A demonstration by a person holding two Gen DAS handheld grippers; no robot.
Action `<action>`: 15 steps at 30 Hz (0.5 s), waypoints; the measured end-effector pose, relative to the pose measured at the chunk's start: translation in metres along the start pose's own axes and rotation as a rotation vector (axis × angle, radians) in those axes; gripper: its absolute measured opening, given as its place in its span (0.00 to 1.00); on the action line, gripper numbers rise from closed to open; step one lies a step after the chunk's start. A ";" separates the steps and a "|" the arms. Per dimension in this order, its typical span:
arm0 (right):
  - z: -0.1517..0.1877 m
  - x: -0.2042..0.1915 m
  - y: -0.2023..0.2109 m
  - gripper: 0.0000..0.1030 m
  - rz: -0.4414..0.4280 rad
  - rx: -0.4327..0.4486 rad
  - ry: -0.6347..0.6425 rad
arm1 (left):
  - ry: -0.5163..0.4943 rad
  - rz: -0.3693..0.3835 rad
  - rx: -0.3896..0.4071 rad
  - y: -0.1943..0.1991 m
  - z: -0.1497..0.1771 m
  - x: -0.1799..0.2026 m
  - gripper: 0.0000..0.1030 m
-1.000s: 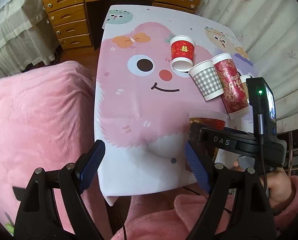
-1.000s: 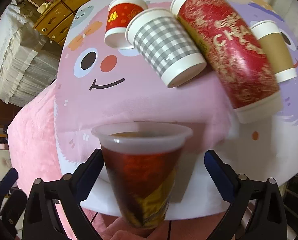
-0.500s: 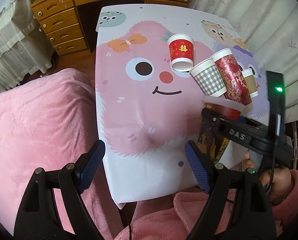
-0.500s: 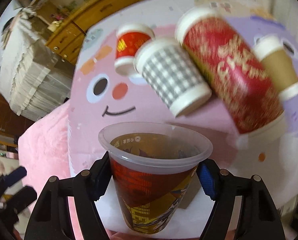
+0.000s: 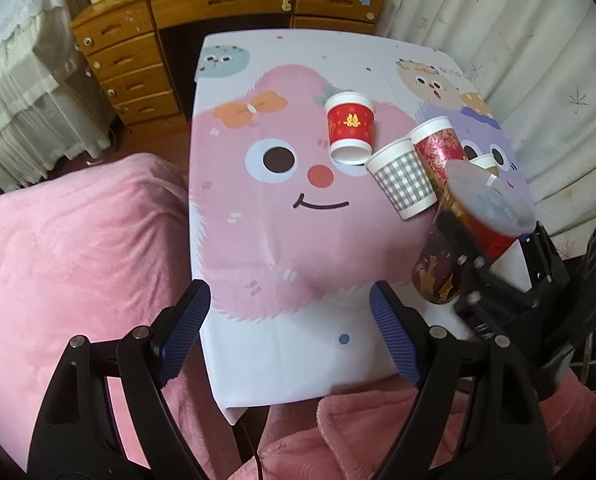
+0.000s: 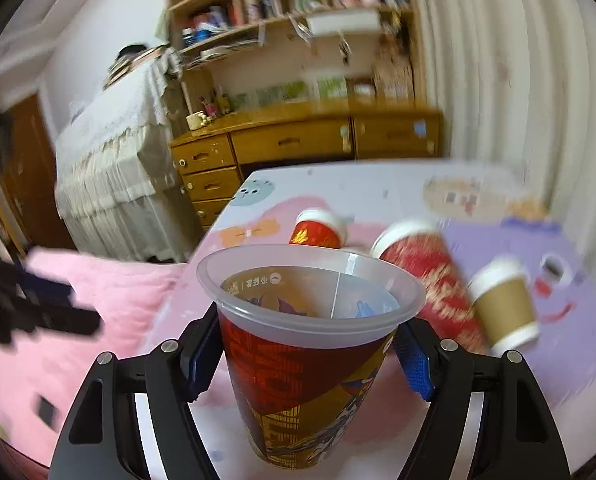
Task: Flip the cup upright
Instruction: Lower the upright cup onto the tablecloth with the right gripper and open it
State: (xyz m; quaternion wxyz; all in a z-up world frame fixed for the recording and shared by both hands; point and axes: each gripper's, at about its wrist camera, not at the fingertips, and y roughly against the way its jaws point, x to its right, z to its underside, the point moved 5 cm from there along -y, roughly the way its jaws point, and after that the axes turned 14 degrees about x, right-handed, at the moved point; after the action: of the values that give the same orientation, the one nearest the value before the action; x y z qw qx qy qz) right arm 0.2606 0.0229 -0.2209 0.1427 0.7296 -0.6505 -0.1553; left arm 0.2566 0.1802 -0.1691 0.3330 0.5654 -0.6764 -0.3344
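Plastic cup point(image 6: 310, 356) clamped between right gripper point(image 6: 306, 360) pads, above near right edge of table point(image 5: 281, 344). Long axis near vertical, mouth up, slight tilt. Left gripper point(image 5: 285, 328) spread wide, holding nothing, well left.

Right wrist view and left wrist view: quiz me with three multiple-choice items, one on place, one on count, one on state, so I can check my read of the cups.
1. Where is the plastic cup?
A. Between the right gripper fingers
B. In a desk drawer
C. On the pink blanket

2. How many paper cups lie on their sides on the table?
A. One
B. Four
C. Seven

3. What is the left gripper doing?
A. Clamping the checked cup
B. Open, holding nothing
C. Gripping the red cup

Answers: 1 A, blue pads flank the cup's wall. 2 B, small red cup, checked cup, tall red cup and brown cup. 3 B, its fingers stand wide apart over the table edge.
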 end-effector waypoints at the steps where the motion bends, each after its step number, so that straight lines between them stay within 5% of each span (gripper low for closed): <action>1: -0.001 -0.003 0.006 0.73 0.006 0.011 0.052 | -0.002 -0.005 0.004 0.002 0.000 0.001 0.78; 7: 0.032 -0.027 0.035 0.74 -0.033 0.086 0.290 | -0.002 -0.004 -0.016 0.012 0.009 0.010 0.78; 15: 0.080 -0.026 0.042 0.75 -0.042 0.093 0.303 | -0.022 -0.012 -0.031 0.014 0.022 0.029 0.78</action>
State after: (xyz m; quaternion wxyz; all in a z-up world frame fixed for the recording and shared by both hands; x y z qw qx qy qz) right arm 0.1864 0.0438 -0.2755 0.2021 0.7639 -0.6127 -0.0160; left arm 0.2271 0.1555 -0.1680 0.3325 0.5603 -0.6714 -0.3531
